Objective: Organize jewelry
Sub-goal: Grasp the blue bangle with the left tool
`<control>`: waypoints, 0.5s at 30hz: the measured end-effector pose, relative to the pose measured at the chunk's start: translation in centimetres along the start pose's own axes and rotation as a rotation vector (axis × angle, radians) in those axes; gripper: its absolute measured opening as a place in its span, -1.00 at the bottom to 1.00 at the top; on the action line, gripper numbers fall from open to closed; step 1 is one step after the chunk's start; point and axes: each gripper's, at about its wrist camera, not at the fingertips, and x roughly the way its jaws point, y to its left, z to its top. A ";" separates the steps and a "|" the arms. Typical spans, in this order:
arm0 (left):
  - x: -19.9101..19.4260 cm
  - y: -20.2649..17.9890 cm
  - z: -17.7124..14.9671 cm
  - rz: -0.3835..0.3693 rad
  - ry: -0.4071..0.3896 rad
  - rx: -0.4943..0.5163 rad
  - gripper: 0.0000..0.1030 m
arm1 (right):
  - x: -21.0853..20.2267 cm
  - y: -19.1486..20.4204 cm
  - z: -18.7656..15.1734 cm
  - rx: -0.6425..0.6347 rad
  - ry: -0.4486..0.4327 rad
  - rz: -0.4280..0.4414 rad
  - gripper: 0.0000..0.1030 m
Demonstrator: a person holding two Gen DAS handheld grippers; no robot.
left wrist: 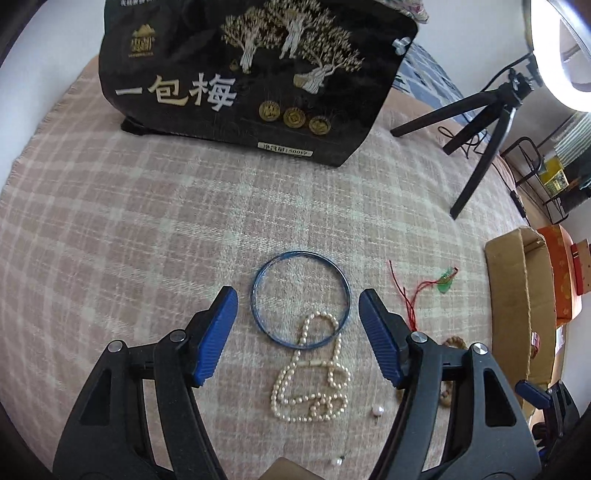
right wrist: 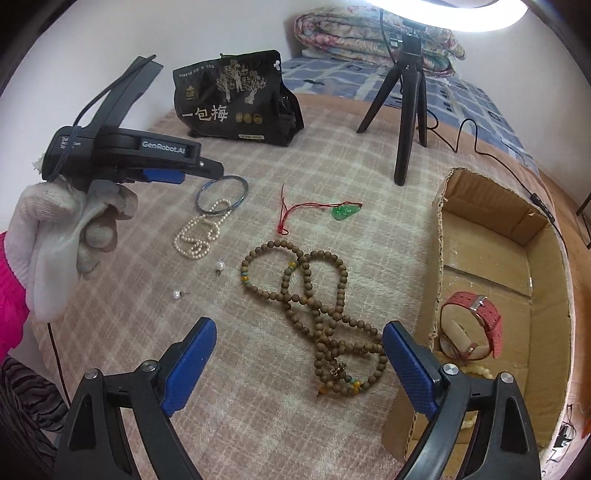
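Note:
A blue bangle (left wrist: 258,284) lies on the pink checked blanket with a pearl necklace (left wrist: 310,384) draped over its near rim. My left gripper (left wrist: 298,295) is open and empty, its jaws either side of the bangle, above it. Both pieces also show in the right wrist view, the bangle (right wrist: 242,184) and the pearls (right wrist: 195,236). My right gripper (right wrist: 299,332) is open and empty over a long brown wooden bead string (right wrist: 317,295). A green pendant on red cord (right wrist: 345,212) and two pearl earrings (right wrist: 220,266) lie between. A cardboard box (right wrist: 480,243) at right holds a red watch (right wrist: 484,314).
A black snack bag (right wrist: 232,96) stands at the back of the blanket. A black tripod (right wrist: 406,96) with a ring light stands back right, its cable trailing past the box. A folded quilt (right wrist: 369,33) lies behind. A gloved hand (right wrist: 70,236) holds the left gripper.

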 end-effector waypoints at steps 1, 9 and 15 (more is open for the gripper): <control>0.5 0.1 0.1 -0.001 0.005 -0.007 0.36 | 0.2 0.0 0.1 -0.002 0.003 0.001 0.80; 2.8 0.4 1.2 -0.023 0.026 -0.050 0.36 | 2.5 0.8 0.9 -0.048 0.050 0.001 0.80; 3.2 -1.1 1.8 -0.017 0.025 -0.032 0.51 | 3.5 0.8 1.2 -0.056 0.069 -0.012 0.80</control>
